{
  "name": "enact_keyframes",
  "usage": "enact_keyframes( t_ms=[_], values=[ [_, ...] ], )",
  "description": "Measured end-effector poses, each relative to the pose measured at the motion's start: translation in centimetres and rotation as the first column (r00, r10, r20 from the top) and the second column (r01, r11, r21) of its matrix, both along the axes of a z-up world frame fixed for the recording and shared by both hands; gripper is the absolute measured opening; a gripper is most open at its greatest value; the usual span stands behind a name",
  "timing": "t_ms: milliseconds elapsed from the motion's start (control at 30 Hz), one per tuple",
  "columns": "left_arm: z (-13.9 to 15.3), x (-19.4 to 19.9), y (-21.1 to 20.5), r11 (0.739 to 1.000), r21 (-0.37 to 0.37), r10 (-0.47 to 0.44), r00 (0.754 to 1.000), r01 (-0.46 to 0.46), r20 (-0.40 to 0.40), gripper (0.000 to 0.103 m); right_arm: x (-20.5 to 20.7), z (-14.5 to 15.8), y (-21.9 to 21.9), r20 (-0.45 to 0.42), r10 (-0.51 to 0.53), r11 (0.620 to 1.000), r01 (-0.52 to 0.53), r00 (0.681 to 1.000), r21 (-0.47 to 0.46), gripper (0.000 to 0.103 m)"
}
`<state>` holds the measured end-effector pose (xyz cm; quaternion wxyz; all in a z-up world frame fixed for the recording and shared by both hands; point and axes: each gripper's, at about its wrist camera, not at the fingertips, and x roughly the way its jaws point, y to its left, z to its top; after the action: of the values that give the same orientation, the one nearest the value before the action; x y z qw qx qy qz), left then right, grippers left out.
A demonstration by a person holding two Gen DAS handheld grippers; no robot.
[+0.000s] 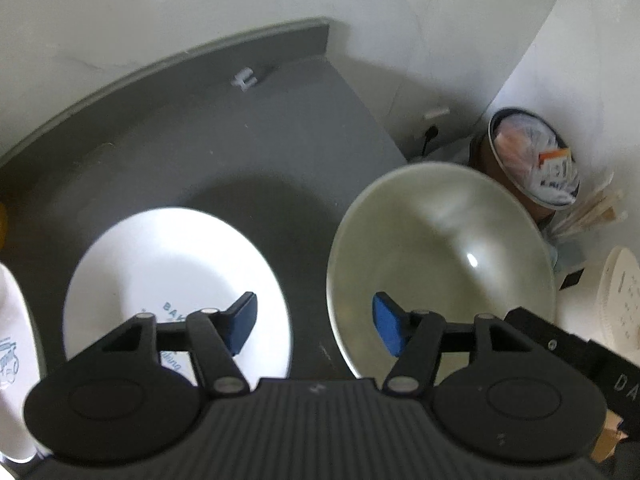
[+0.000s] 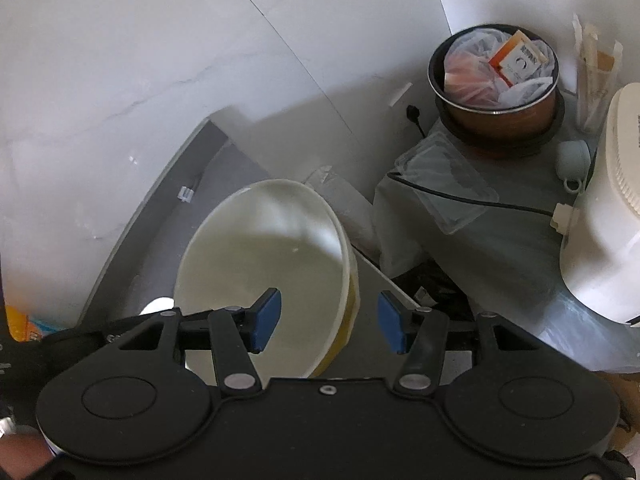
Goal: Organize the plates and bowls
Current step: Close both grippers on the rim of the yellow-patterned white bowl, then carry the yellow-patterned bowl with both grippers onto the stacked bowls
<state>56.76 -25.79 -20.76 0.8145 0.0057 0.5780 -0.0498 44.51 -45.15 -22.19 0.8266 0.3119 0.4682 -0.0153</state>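
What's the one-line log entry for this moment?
left gripper: open, empty, above gap between white plate and bowl | right gripper: open, straddling bowl rim, not gripping | dishes on grey tray

Corner clutter beside a grey counter, white marbled walls.
Grey counter [image 1: 248,128] with a raised back edge; small white clip [image 1: 244,78] near that edge. Brown pot [image 2: 496,92] stuffed with plastic bags and an orange-and-white packet, standing on a grey cloth [image 2: 436,232]. Clear plastic tray [image 2: 444,188] on the cloth, a black cable [image 2: 516,206] running across it. White appliance [image 2: 604,216] at right; wrapped chopsticks [image 2: 596,68] against the wall.
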Motion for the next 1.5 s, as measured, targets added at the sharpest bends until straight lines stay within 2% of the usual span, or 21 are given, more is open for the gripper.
enact_keyframes(
  t_ms=[167,300,367,400,500,567,633,933,1200,1500],
  values=[
    [-1.6,0.4,0.0,1.000,0.020,0.008,0.999,-0.007,-0.035,0.056,0.8,-1.3,0.1,-0.019,0.014,1.000,-0.014,1.000,0.020,0.050],
    [-2.2,0.3,-0.4,0.998,0.057,0.016,0.999,-0.014,-0.031,0.047,1.4,-2.0,0.6,-0.025,0.038,0.999,-0.038,0.999,0.010,0.033],
    [-2.3,0.3,-0.6,0.998,0.065,0.024,0.999,-0.022,-0.022,0.047,1.6,-2.2,0.8,-0.026,0.047,0.999,-0.047,0.999,-0.008,0.030],
    [-2.3,0.2,-0.7,0.997,0.071,0.017,1.000,-0.016,-0.018,0.047,1.6,-2.4,0.8,-0.020,0.046,0.999,-0.046,0.999,-0.014,0.024],
    [-2.2,0.2,-0.6,0.997,0.078,0.022,1.000,-0.021,-0.014,0.036,1.7,-2.7,0.6,-0.003,0.058,0.998,-0.058,0.998,0.026,0.021],
    [-1.9,0.2,-0.4,0.997,0.072,0.022,0.999,-0.021,-0.025,0.016,1.8,-2.5,1.0,0.002,0.072,0.997,-0.072,0.997,0.025,0.020],
    [-1.6,0.2,-0.1,0.998,0.050,0.030,0.999,-0.029,-0.024,0.014,1.7,-2.2,1.2,0.007,0.072,0.997,-0.072,0.997,-0.001,0.019],
    [-0.4,0.1,0.6,0.999,0.001,0.052,0.999,-0.052,-0.003,0.010,1.2,-1.4,0.9,0.020,0.062,0.998,-0.063,0.998,0.026,0.019],
    [2.1,-0.8,0.9,0.999,-0.034,0.040,0.999,-0.040,0.027,0.010,0.2,1.2,0.6,0.067,0.043,0.999,-0.044,0.997,0.010,0.019],
    [5.5,-3.1,2.9,0.995,-0.094,0.032,0.998,-0.028,0.048,0.010,-2.0,4.8,2.1,0.120,0.041,0.999,-0.039,0.992,-0.017,0.019]
  ],
)
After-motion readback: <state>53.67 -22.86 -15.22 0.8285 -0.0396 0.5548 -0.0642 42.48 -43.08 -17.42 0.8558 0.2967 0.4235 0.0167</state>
